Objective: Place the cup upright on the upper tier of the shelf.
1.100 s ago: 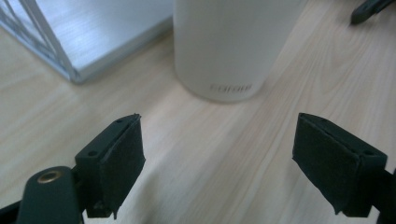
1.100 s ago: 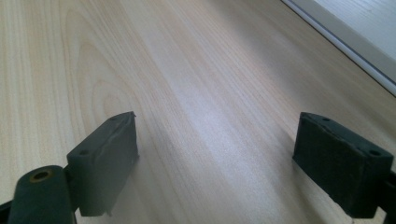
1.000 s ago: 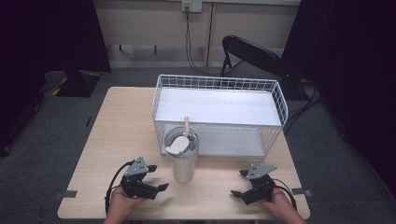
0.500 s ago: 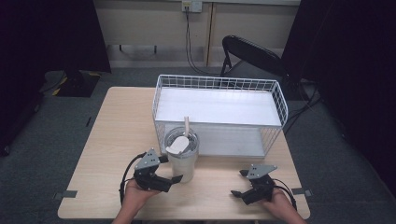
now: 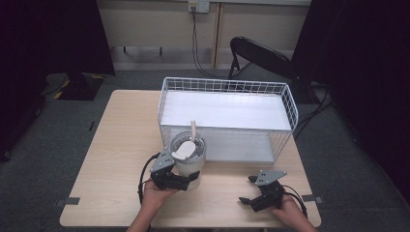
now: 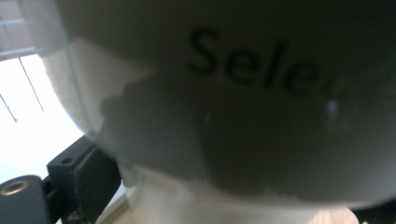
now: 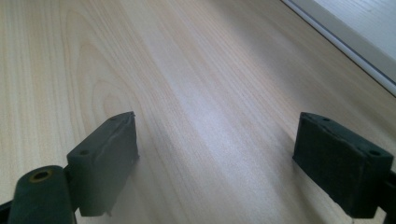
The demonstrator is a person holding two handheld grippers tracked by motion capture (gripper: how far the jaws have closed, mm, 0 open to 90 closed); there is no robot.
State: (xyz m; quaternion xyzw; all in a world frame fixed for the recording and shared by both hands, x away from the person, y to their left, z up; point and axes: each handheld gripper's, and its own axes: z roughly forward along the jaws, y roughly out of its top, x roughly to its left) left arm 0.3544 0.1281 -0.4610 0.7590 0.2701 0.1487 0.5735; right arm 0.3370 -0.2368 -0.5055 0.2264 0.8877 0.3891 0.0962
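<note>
Left gripper [image 5: 186, 180] has closed in around cup [image 5: 187, 153].

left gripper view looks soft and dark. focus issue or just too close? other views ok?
Left gripper view: the cup sits so close that its printed lettering is blurred and its wall shadowed, with blown-out white at far left. Right gripper view: table grain fairly sharp, soft sheen mid-frame. High view: evenly lit, dark curtains at the sides, left gripper at the cup.
</note>
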